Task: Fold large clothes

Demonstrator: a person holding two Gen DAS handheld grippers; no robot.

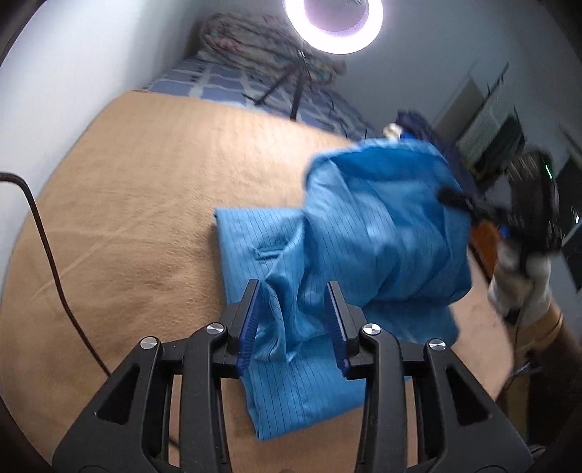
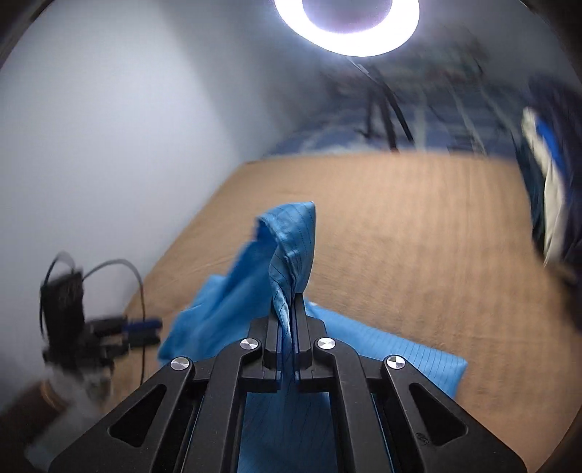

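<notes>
the blue garment (image 1: 327, 276), a large pinstriped piece, lies partly folded on the tan bed cover (image 1: 138, 203), its flat lower layers spread from the centre of the left wrist view toward 6 o'clock. the right tongs (image 2: 289, 309) are clamped together on a bunched edge of the cloth, and that edge stands up past the tips toward 12 o'clock, so a fold of fabric hangs lifted above the flat part; this looks like carrying one side over to lay it across the rest. the left tongs (image 1: 294, 320) stand apart, with a ridge of the garment rising between the blue pads but not pressed by them, which reads as a let-go or a regrip. in the left view the other tool and gloved hand (image 1: 523, 283) sit at 3 o'clock, blurred. a ring light (image 1: 333, 22) glows at 12 o'clock, and a black cable (image 1: 47, 254) trails at 9 o'clock.
</notes>
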